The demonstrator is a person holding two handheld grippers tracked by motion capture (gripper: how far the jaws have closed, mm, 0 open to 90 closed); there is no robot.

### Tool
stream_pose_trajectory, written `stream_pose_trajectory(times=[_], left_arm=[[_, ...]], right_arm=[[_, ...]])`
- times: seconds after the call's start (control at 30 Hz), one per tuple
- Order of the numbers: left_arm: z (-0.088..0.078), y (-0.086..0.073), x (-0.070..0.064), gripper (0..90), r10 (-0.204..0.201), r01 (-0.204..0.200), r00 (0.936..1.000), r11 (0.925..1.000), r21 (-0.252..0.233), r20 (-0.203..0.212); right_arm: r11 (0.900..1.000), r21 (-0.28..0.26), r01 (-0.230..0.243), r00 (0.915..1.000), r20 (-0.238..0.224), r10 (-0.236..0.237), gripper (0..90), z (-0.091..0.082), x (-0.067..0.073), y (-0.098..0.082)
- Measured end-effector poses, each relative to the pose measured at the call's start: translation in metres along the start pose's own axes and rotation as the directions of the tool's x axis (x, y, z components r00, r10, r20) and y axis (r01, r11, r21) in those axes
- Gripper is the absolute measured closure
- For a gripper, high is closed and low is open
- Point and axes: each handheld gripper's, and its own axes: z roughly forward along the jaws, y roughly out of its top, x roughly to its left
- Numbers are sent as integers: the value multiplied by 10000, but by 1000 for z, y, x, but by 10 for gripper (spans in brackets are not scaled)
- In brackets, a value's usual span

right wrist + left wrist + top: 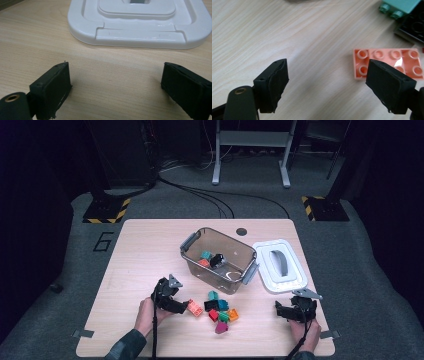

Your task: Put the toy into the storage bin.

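On the table (274,32), salmon brick (387,63) lies beside the open left hand-held gripper (327,82).

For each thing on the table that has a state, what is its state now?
Container: open, some bricks inside.
White lid: off, flat beside the container.
Salmon brick: studs up, not gripped.
Left claw: open, by the salmon brick.
Right claw: open, empty.

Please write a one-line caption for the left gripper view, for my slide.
Open left gripper over the wooden table, one jaw partly covering a salmon-pink brick.
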Motion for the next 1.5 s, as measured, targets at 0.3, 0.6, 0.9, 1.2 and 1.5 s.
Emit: stream_pose_trajectory(times=[0.3, 0.6, 0.9, 1.2, 1.5], left_arm=[[7, 3, 11, 184, -770, 762, 9960, 9969, -192, -451], [2, 22, -23, 178, -421, 422, 9991, 9961, -770, 21], [20, 25, -37, 183, -160, 157, 9998, 9993, -346, -85], [8, 8, -35, 181, 387, -386, 9992, 9990, 212, -51], [3, 5, -28, 230, 361, -359, 9993, 9978, 553, -27]], right_arm=[[10000, -18, -8, 10000, 4, 8, 80, 0, 0, 0], [10000, -5, -2, 10000, 7, 2, 80, 0, 0, 0], [10000, -11, -5, 10000, 17, 5, 81, 0, 0, 0], [10000, -9, -8, 10000, 18, 8, 81, 0, 0, 0], [10000, -13, -10, 10000, 24, 10, 82, 0, 0, 0]])
